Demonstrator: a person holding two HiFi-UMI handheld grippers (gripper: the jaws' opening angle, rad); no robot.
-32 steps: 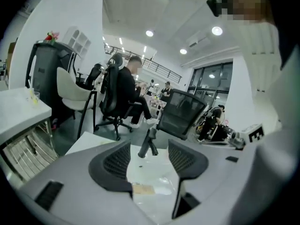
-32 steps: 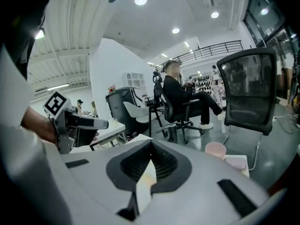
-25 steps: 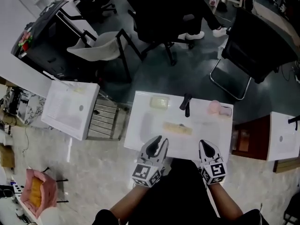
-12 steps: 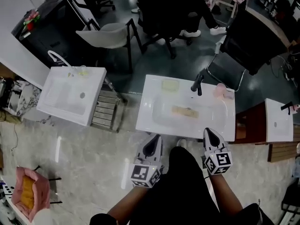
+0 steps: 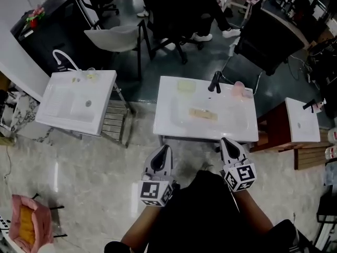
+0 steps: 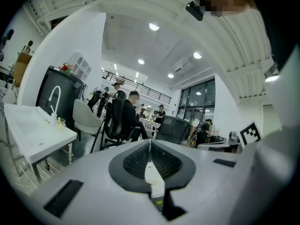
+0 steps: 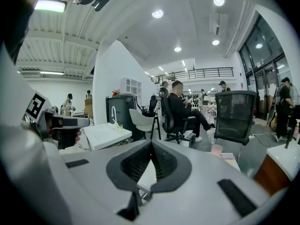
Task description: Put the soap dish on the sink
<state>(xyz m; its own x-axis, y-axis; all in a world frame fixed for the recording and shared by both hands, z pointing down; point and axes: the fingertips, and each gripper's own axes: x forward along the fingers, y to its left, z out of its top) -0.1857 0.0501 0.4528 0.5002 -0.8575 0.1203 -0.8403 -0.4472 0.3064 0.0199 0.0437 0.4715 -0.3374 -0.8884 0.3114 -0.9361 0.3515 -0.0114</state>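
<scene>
Looking steeply down on a white rectangular ceramic sink [image 5: 174,132] on a stand, over a pale glossy floor. On its back ledge, just left of the black faucet [image 5: 215,81], a pale yellow rectangular soap dish [image 5: 186,86]. Lying flat, long axis along the ledge, left to right in the head view. One short end toward the faucet, the other toward the sink's left edge. Down in the basin, apart from the dish, a tan elongated item [image 5: 202,114], too small to identify. Right of the faucet, a pink cup [image 5: 239,88].

Near the front of the sink but short of it, the left gripper [image 5: 165,148] and the right gripper [image 5: 227,140]. Held side by side before a dark-clothed torso, forearms reaching forward. Tips aimed at the sink's front edge, tilted a little downward, touching nothing.

Clamped tight on the left, pads meeting with nothing between them. Pressed together and empty on the right as well.

Facing up on each gripper's cube, a black-and-white square marker [image 5: 151,190]: a block pattern only.
</scene>
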